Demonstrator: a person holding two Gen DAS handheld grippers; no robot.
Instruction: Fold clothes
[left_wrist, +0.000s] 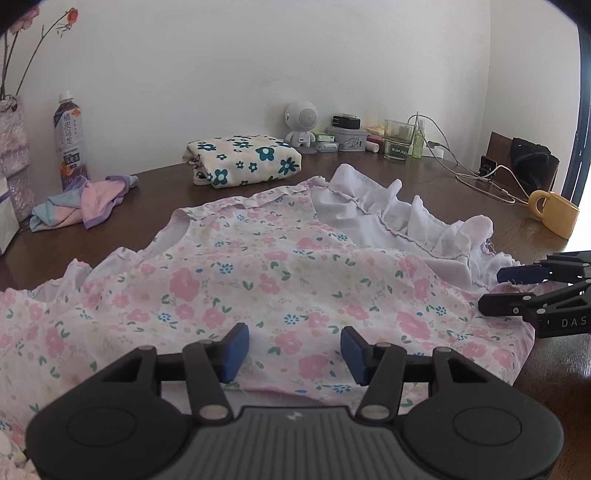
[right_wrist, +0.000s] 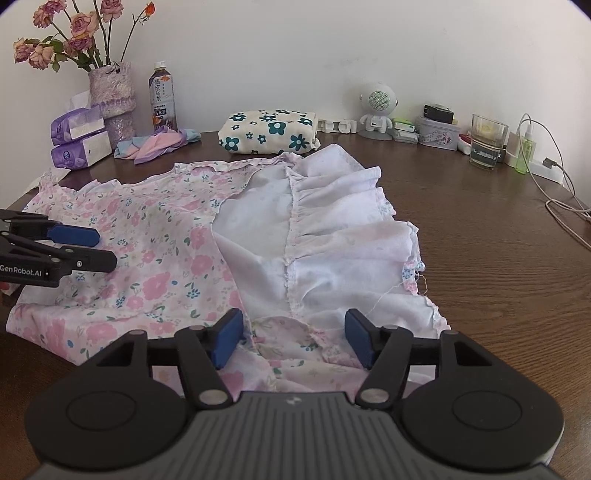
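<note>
Thin matt floral cloth dress (right_wrist: 155, 251) with white ruffled lining, dark glossy wood-grain table (right_wrist: 498, 266), clear glass (right_wrist: 487, 142), glossy mug (left_wrist: 554, 214), matt black plastic grippers

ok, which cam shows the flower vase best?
Right wrist view: the vase stands whole at the table's back left, roses in frame. Left wrist view shows only a sliver of it at the left edge, with bare stems and blooms mostly cropped.

Black tool (left_wrist: 293, 354) w/ blue pads (left_wrist: 234, 352), silver rivets, ribbed grey base

Bottle (right_wrist: 162, 98), vase (right_wrist: 112, 98), mug (left_wrist: 553, 214) on table (right_wrist: 480, 240).
</note>
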